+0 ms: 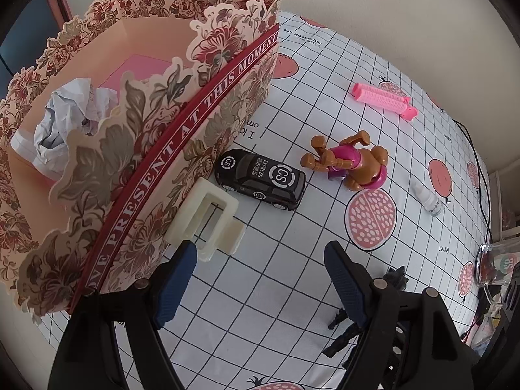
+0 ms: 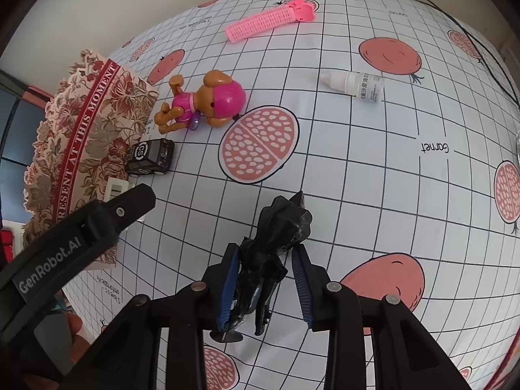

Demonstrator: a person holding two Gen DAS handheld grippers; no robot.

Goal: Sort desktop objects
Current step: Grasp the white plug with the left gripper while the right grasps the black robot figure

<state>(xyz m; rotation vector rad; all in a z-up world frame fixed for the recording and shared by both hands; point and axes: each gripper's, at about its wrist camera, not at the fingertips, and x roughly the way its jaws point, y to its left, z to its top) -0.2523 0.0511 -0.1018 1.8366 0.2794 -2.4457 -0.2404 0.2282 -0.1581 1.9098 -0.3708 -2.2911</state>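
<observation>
In the left wrist view, the left tongs (image 1: 260, 279) are held apart and empty over the surface (image 1: 292, 292), beside the box (image 1: 146, 162). In the right wrist view, the black figure (image 2: 279, 237) is seen standing on the surface between the right tongs (image 2: 266, 282); one pad seems pressed to it, the other is held clear. It is judged light, stiff and spiky, best taken at the torso.

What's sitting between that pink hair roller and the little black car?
The brown and pink toy dog lies between the pink hair roller and the black car; both wrist views show it.
</observation>
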